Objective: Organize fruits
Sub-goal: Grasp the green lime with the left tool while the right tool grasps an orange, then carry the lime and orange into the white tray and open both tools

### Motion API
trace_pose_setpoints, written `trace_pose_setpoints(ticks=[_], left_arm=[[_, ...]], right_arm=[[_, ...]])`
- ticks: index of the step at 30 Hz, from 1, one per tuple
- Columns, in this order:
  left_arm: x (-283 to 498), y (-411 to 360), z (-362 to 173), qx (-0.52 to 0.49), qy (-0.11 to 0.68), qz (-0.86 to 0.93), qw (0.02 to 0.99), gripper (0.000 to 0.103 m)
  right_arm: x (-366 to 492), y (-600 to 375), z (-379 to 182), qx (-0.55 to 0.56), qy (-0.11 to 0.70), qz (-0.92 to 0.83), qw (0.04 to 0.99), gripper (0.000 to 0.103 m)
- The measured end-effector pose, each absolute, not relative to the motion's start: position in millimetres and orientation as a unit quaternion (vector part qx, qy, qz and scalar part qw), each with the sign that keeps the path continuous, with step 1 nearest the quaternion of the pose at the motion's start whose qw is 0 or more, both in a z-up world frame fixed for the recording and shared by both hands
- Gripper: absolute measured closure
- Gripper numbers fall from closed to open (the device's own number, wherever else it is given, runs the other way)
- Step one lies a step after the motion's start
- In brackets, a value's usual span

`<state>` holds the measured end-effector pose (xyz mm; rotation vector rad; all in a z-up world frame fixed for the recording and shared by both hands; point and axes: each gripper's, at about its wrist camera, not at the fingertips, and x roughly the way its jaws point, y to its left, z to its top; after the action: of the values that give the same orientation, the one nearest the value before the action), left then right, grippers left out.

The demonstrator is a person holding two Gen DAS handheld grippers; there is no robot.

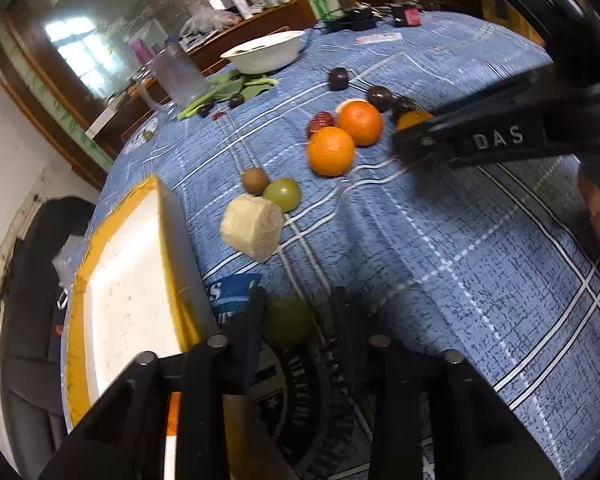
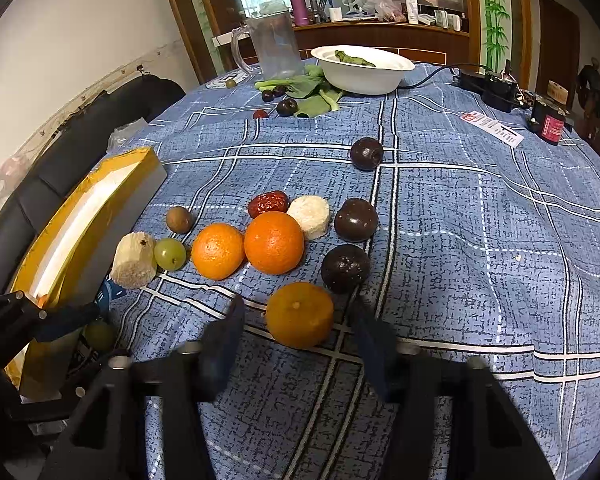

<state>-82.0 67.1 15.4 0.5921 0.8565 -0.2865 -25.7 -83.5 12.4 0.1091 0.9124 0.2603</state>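
1. The left wrist camera sits low over the blue tablecloth (image 1: 480, 240), near the yellow box (image 1: 120, 300). It looks along its own gripper (image 1: 296, 316) and across the table, tilted.
2. The right wrist camera is close above the table too. It looks along its gripper (image 2: 300, 324) toward the far white bowl (image 2: 364, 76).
3. Both views share the two oranges (image 1: 344, 136) (image 2: 248, 248), the green grape (image 1: 283, 194) (image 2: 170, 254) and the bowl.
4. Each camera sees the other gripper.

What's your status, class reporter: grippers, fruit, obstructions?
Left gripper open around green fruit. Right gripper open around nearest orange. Dark plum crowds right finger.
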Motion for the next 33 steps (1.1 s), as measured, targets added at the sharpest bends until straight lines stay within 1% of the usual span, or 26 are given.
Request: trace_pose_setpoints(ticks=[10,16,21,28,33], left_arm=[[-97,90,41,0.189,0.394,-0.137,0.889,0.081],[-106,122,66,0.107,0.375,-0.119,0.913,0.081],[-115,154,75,0.074,0.367,-0.093,0.923,0.081],[-124,213,74,0.016,0.366,-0.043,0.929,0.081],[-127,246,62,-0.027,0.38,-0.013,0.925,0.081]], right_arm=[[-33,-93,22,0.082,0.418,0.134,0.895,0.068],[-39,-97,28,0.099,0.403,0.146,0.898,0.068],[-50,-91,40,0.101,0.388,0.153,0.903,0.068],[-66,-47,60,0.08,0.393,0.189,0.897,0.067],[-70,11,74,0.052,0.399,0.24,0.884,0.067]])
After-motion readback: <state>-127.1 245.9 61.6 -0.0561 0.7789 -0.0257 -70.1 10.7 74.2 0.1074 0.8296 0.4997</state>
